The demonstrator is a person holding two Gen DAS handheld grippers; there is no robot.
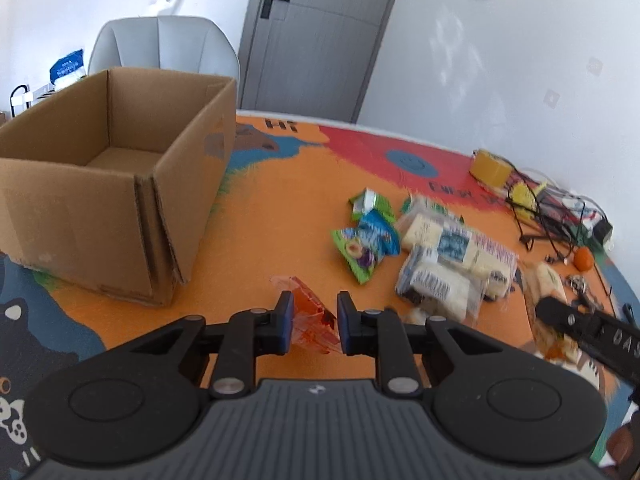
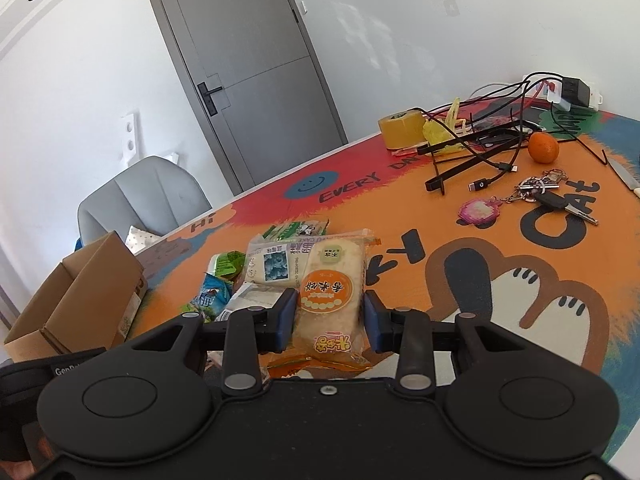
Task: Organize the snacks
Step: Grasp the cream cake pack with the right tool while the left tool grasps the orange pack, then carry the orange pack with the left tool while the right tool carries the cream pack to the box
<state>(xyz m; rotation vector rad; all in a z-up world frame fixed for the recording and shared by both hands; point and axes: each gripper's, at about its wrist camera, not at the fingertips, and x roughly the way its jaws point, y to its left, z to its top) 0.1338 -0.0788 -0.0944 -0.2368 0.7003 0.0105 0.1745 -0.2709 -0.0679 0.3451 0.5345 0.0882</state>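
My left gripper (image 1: 312, 320) is shut on a small clear orange-red snack packet (image 1: 306, 306), held just above the orange mat. An open, empty-looking cardboard box (image 1: 120, 208) stands to its left. A pile of snack packets (image 1: 452, 256) lies to the right, with a green and a blue packet (image 1: 362, 250) at its near side. My right gripper (image 2: 330, 316) is shut on a pale rice-cake packet with a round orange label (image 2: 332, 304), lifted over the pile (image 2: 272, 268). The box (image 2: 80, 292) shows at the left in the right wrist view.
A tape roll (image 2: 400, 128), tangled black cables (image 2: 480, 140), an orange fruit (image 2: 543, 147), keys (image 2: 540, 192) and a knife blade (image 2: 624, 176) lie at the table's far right. A grey chair (image 1: 160, 44) stands behind the box, by a grey door.
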